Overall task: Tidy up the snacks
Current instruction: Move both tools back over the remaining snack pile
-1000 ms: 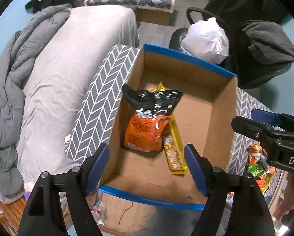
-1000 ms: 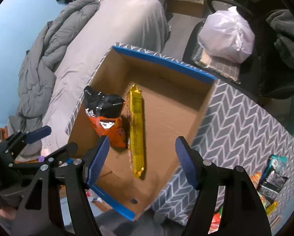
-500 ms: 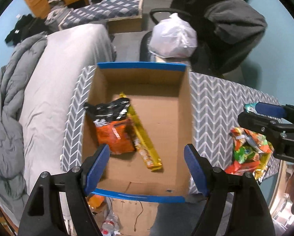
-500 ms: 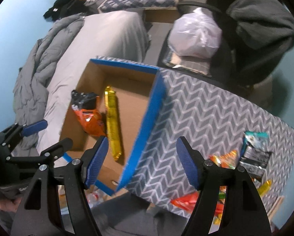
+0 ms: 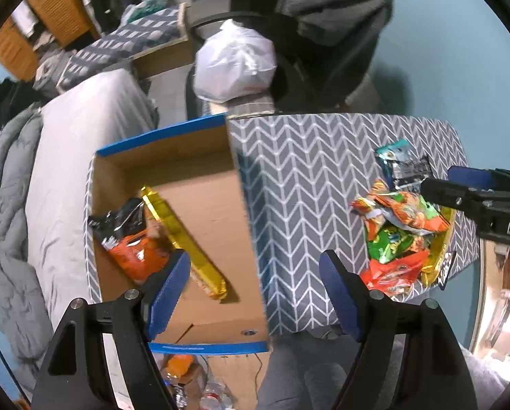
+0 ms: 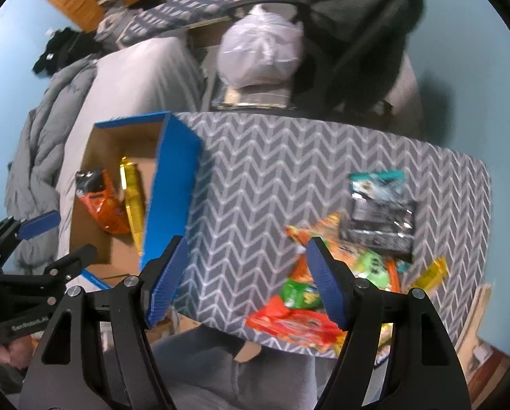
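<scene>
A blue-rimmed cardboard box [image 5: 162,140] [image 6: 173,184] sits at the left end of a grey chevron-patterned table [image 5: 306,177] [image 6: 272,177]. It holds an orange and black snack bag [image 5: 128,246] [image 6: 101,205] and a long gold packet [image 5: 183,239] [image 6: 132,201]. A pile of loose snack packs [image 5: 401,235] [image 6: 343,273] lies at the table's right end. My left gripper [image 5: 255,294] is open and empty above the box's right wall. My right gripper [image 6: 246,283] is open and empty above the table, left of the pile; it also shows in the left wrist view [image 5: 459,191].
A bed with a grey duvet [image 5: 12,184] lies left of the table. A chair with a white plastic bag [image 5: 234,65] and dark clothes [image 5: 333,3] stands behind it. Bottles [image 5: 186,379] lie on the floor below the box.
Both grippers have swung right, away from over the box toward the snack pile, which now shows fully. Both stay open and empty.
</scene>
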Demonstrator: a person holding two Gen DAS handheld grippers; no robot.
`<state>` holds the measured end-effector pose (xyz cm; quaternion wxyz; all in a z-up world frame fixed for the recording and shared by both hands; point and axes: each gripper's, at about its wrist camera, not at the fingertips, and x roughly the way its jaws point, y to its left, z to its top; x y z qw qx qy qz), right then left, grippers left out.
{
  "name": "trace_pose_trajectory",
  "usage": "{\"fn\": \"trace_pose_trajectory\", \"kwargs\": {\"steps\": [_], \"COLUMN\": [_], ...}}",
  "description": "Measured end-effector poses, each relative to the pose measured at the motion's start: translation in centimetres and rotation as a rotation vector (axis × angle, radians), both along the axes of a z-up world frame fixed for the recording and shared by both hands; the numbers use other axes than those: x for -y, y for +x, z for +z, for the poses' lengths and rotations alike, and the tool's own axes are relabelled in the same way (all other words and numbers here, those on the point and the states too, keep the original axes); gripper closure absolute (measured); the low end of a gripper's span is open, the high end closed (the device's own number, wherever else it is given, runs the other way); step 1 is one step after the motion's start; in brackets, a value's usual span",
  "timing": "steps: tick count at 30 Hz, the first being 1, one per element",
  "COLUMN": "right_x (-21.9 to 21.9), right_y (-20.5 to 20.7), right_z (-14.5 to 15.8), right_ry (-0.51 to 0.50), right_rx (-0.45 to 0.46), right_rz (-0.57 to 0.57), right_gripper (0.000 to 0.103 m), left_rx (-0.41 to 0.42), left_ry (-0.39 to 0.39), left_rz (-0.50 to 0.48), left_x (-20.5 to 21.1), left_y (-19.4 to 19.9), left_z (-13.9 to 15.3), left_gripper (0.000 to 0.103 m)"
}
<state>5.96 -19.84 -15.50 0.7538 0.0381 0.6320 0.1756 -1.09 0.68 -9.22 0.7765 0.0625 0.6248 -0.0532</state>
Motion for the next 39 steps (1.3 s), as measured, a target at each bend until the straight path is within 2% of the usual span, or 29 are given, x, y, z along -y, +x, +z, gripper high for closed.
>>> {"fn": "trace_pose_trajectory", "kwargs": {"steps": [12, 21, 27, 35, 39], "right_x": [10.2, 17.5, 21.0, 23.5, 24.4], "right_y": [-1.3, -3.4, -4.9, -6.9, -7.5], "right_z": [-0.5, -2.2, -3.9, -7.3, -9.6], "right_ry": [-0.009, -0.010, -0.001, 0.012, 0.017], "right_rx": [-0.017, -0.066, -0.111, -0.174, -0.209], "right_rz": [-0.213, -0.382, -0.480, -0.568, -0.618], "right_gripper": [0.030, 0.030, 0.030, 0.030, 0.030], "left_rx": [0.006, 0.004, -0.007, 0.005, -0.004], "left_ry": [0.020, 0.031, 0.046, 0.074, 0.075], "left_rz": [-0.162, -0.301, -0.408, -0.539, -0.632], "left_x": [7.0, 12.6, 15.9, 19.4, 21.4], "left_y": [1.2, 1.3, 1.9, 3.2, 3.8], "left_z": [-0.1, -1.2, -2.5, -3.8, -5.0], "left_gripper": [0.024, 0.024, 0.024, 0.022, 0.017]}}
